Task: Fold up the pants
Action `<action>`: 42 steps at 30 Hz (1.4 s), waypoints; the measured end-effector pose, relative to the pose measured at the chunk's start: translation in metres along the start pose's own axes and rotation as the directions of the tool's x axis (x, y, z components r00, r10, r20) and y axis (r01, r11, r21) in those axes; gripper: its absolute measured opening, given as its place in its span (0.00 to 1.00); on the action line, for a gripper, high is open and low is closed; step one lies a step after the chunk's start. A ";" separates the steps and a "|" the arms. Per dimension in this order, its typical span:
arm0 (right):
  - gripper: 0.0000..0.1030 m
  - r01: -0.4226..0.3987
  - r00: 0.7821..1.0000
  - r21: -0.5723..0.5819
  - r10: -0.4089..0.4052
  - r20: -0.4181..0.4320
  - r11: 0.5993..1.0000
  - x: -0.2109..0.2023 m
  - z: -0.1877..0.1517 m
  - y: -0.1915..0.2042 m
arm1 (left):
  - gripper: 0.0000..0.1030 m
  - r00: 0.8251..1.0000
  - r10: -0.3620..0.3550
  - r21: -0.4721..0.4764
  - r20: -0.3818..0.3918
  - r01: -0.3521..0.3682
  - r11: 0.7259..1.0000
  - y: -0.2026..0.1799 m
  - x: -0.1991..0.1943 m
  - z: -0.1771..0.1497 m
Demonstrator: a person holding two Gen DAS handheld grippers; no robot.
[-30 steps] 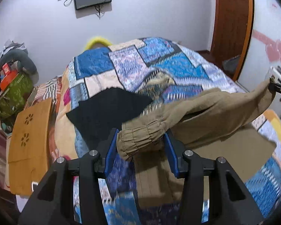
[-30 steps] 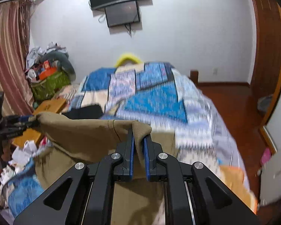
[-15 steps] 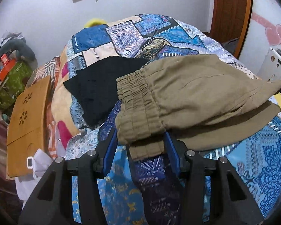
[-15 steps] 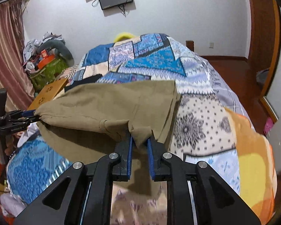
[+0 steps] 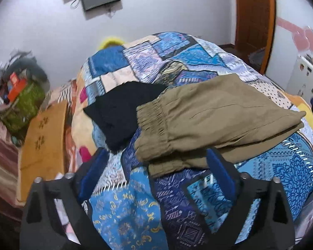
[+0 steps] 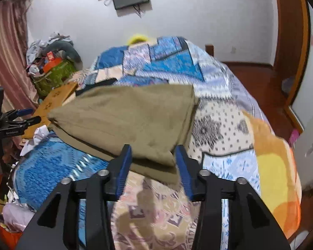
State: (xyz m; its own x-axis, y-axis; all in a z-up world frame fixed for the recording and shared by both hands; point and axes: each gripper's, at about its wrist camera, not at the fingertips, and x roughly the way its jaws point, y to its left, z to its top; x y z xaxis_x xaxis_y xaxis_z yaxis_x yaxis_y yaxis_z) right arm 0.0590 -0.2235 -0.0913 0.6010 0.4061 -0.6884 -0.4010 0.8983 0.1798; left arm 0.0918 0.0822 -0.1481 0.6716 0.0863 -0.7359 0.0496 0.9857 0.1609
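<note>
The khaki pants lie folded on the patchwork bedspread, the elastic waistband toward my left gripper. My left gripper is open, its blue pads just short of the waistband edge and holding nothing. In the right wrist view the pants lie flat, and my right gripper is open with its pads on either side of the near corner of the fabric. The left gripper also shows at the far left there, at the pants' far end.
A black garment lies on the bed beside the pants. A wooden lap table stands left of the bed, with a green bag and clutter behind. A wooden door and a white appliance are at the right.
Both grippers lowered the pants onto the bed, folding them over, then opened and let go. The left gripper has drawn back from the waistband.
</note>
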 end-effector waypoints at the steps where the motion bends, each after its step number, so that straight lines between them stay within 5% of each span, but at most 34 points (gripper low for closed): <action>1: 0.51 -0.009 1.000 -0.011 0.009 0.006 1.000 0.000 0.003 0.004 | 0.98 1.000 0.003 0.024 -0.002 -0.002 1.000 -0.005 0.002 0.003; 5: 0.63 -0.044 0.999 -0.080 0.045 0.008 0.996 0.011 0.015 0.026 | 0.98 0.999 -0.016 0.127 -0.033 0.020 0.992 -0.030 0.018 0.009; 16: 0.63 -0.160 0.978 -0.174 0.132 -0.158 0.972 0.073 0.010 0.068 | 0.98 0.995 0.004 0.343 -0.100 0.030 0.939 -0.087 0.058 0.014; 22: 0.63 -0.219 0.962 -0.227 0.172 -0.211 0.949 0.085 0.015 0.084 | 0.97 0.996 -0.035 0.309 -0.079 0.057 0.949 -0.080 0.054 0.035; 28: 0.62 -0.213 0.966 -0.297 0.156 -0.205 0.931 0.095 0.023 0.097 | 0.74 0.984 -0.153 0.221 -0.095 0.171 0.960 -0.071 0.045 0.048; 30: 0.42 -0.203 0.971 -0.308 0.150 -0.185 0.930 0.094 0.026 0.097 | 0.65 0.978 -0.179 0.229 -0.105 0.199 0.953 -0.074 0.044 0.044; 35: 0.13 -0.217 0.973 -0.310 0.180 -0.143 0.926 0.083 0.030 0.097 | 0.33 0.986 -0.138 0.321 -0.095 0.161 0.933 -0.092 0.039 0.027; 38: 0.10 -0.214 0.975 -0.344 0.180 -0.129 0.914 0.075 0.027 0.102 | 0.21 0.992 -0.112 0.355 -0.058 0.126 0.926 -0.097 0.029 0.022; 42: 0.08 -0.220 0.974 -0.339 0.189 -0.123 0.915 0.068 0.026 0.100 | 0.18 0.987 -0.150 0.318 -0.058 0.160 0.934 -0.094 0.018 0.025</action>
State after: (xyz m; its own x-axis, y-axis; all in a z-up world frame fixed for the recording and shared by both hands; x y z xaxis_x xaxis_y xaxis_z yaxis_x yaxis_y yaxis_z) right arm 0.0776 -0.1019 -0.1024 0.4249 0.5448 -0.7230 -0.7336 0.6752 0.0777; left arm 0.1176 -0.0123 -0.1596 0.6124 -0.0538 -0.7887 0.3894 0.8888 0.2416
